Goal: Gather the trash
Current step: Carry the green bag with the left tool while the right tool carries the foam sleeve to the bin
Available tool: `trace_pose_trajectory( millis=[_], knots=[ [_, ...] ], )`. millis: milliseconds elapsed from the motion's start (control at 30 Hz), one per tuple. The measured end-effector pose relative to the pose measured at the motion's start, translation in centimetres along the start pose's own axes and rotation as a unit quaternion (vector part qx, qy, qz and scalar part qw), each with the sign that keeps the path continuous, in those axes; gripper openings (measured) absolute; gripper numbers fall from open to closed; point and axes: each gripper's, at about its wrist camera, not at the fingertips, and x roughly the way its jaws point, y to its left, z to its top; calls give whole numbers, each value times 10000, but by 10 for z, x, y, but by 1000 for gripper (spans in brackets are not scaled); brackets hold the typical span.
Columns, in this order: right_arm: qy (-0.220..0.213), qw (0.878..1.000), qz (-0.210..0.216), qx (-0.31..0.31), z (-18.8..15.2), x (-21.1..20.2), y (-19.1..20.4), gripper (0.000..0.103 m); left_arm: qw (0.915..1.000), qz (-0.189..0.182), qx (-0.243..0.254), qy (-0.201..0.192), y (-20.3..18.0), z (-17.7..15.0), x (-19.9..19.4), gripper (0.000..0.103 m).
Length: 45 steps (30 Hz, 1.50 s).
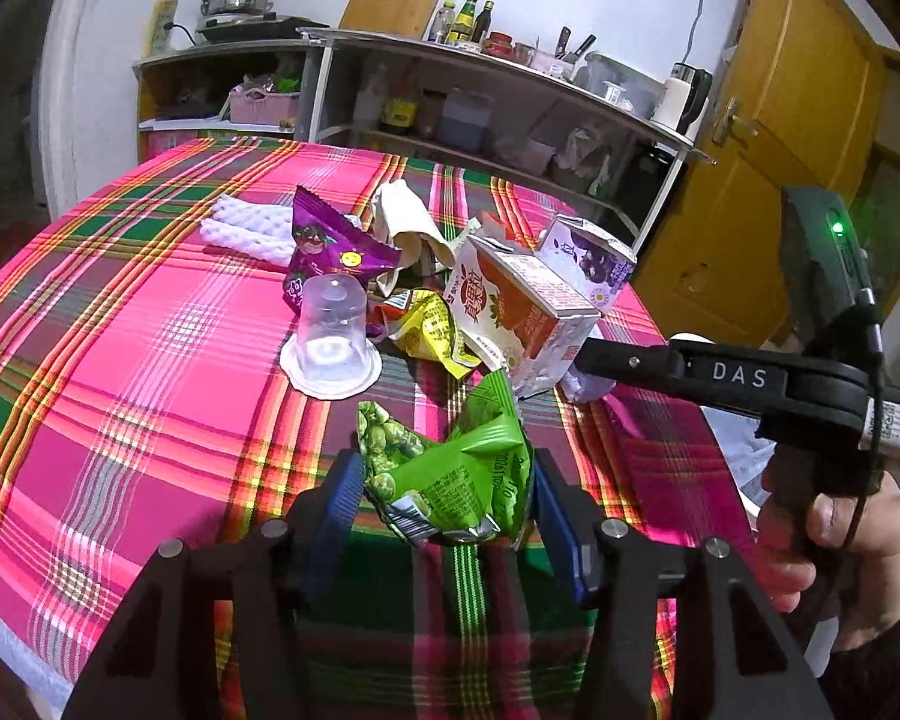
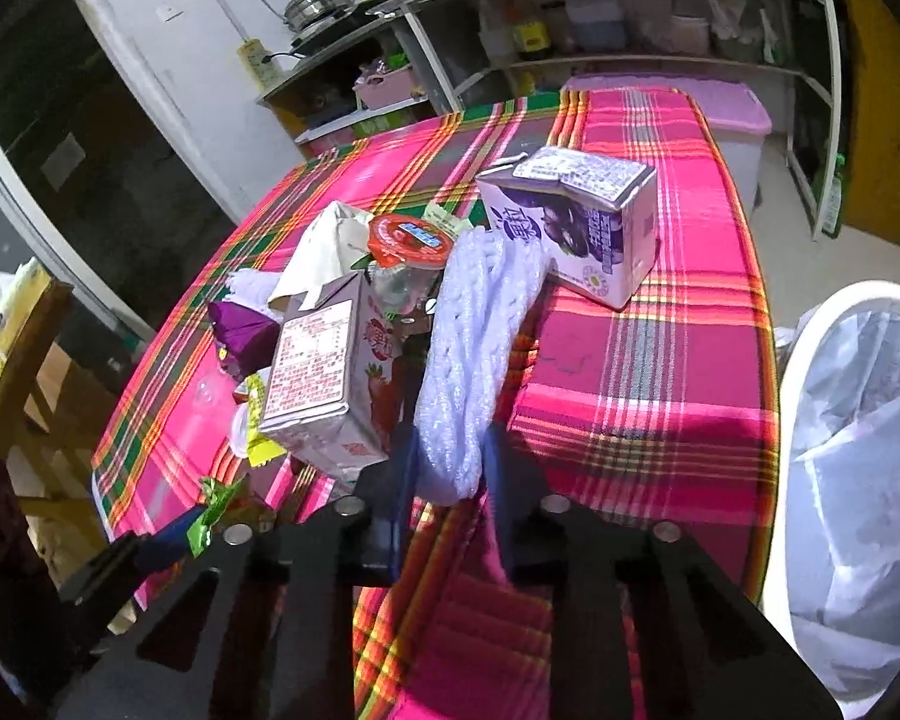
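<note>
My left gripper [image 1: 447, 495] is shut on a crumpled green snack wrapper [image 1: 450, 480], held just above the plaid table near its front edge. My right gripper [image 2: 450, 468] is shut on a white foam fruit net [image 2: 474, 354] that hangs between its blue pads. Beyond lie a strawberry milk carton [image 1: 522, 312], also seen in the right wrist view [image 2: 324, 384], a purple milk carton [image 2: 576, 222], a yellow wrapper [image 1: 432, 330], a purple wrapper [image 1: 330, 246], an upturned clear plastic cup [image 1: 330, 336] and a red-lidded cup [image 2: 408, 252].
A white bin lined with a plastic bag [image 2: 858, 456] stands right of the table. A wooden chair [image 2: 24, 384] is at the left. Kitchen shelves [image 1: 480, 96] line the wall behind. More foam netting [image 1: 246, 228] and a beige paper scrap [image 1: 408, 222] lie on the table.
</note>
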Motion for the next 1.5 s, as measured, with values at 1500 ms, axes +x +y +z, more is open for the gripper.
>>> trace_pose_trajectory(
  millis=[1500],
  knots=[
    [-937, 9853, -776, 1199, -83, -151, -119, 14, 9786, -1194, 1670, -121, -174, 12, -1, 56]
  ],
)
